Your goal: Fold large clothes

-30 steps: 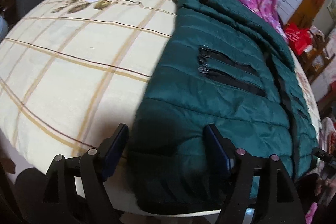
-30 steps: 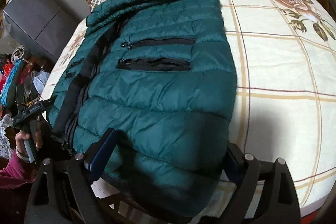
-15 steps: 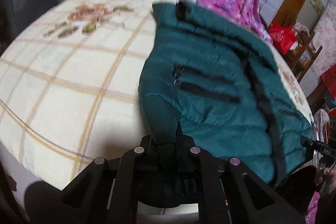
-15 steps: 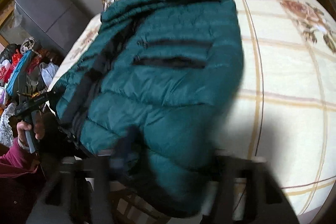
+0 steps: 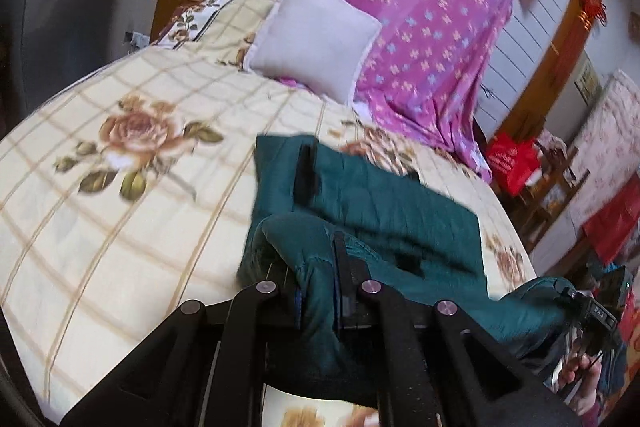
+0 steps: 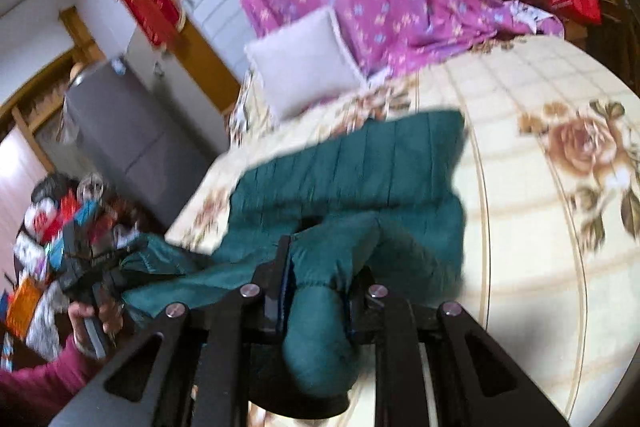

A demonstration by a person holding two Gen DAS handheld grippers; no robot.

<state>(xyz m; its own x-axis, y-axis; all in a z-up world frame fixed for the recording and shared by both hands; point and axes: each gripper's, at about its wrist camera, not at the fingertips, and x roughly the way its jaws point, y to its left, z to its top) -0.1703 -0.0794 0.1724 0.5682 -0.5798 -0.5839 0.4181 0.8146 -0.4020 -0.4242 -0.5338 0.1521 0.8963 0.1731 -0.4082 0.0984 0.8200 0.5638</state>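
A dark green quilted puffer jacket (image 5: pixel 376 203) lies on the bed with its collar end towards the pillow. My left gripper (image 5: pixel 320 291) is shut on the jacket's hem and holds it lifted above the bed. My right gripper (image 6: pixel 316 287) is shut on the hem of the same jacket (image 6: pixel 360 163) at the other corner, also lifted. The lifted lower part hangs over the part that still lies flat. Each gripper shows in the other's view, at the far right (image 5: pixel 596 311) and far left (image 6: pixel 88 263).
The bed carries a cream checked quilt with roses (image 5: pixel 120 155). A white pillow (image 5: pixel 316 35) and a purple flowered cloth (image 5: pixel 420 27) stand at the head. A grey cabinet (image 6: pixel 124 131) and cluttered items stand beside the bed; a red bag (image 5: pixel 512 163) is at the other side.
Both grippers closed on the jacket's hem and raised it up and towards the pillow. The jacket went from lying flat to having its lower part lifted over the upper part.
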